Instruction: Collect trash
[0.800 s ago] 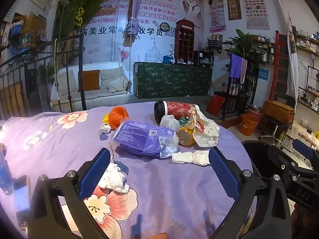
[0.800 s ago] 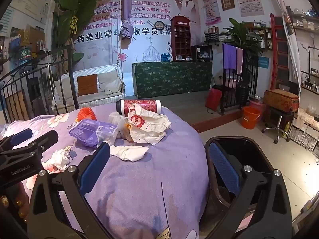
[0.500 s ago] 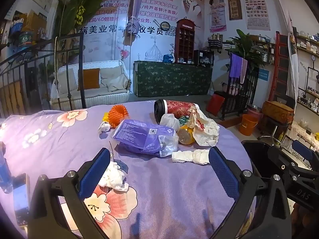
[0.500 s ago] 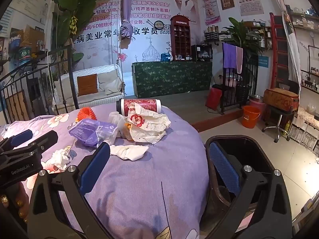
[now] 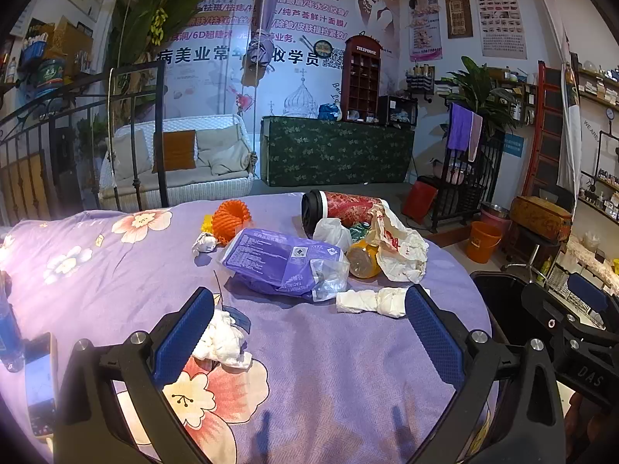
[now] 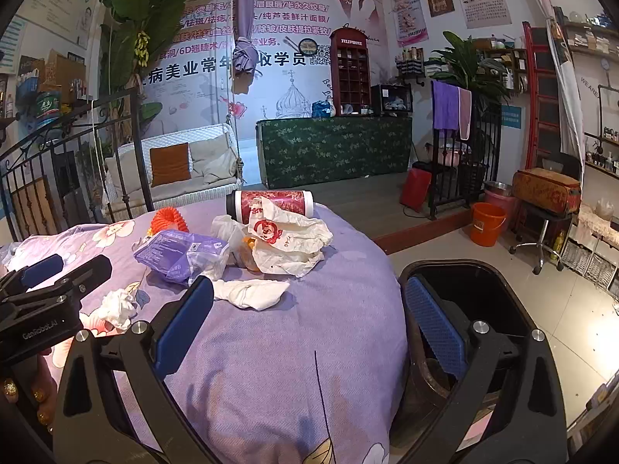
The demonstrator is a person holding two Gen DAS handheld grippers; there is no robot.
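Crumpled white tissue (image 5: 370, 301) lies on purple bedspread (image 5: 329, 367).

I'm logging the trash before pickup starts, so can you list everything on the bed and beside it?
tissue wad: 1, white, near edge of bedspread, by the left finger
twisted tissue: 1, white, mid bed, in front of the purple pack
tissue pack: 1, purple with clear end, centre of pile
paper bag: 1, white with red print, crumpled, right of pile
bottle: 1, orange-yellow, lying under the paper bag
canister: 1, red with black lid, lying at the back
mesh sleeve: 1, orange, back left
small scrap: 1, white, beside the mesh sleeve
bedspread: 1, purple floral
bin: 1, black, right of bed
left hand-held gripper: open, empty
right hand-held gripper: open, empty
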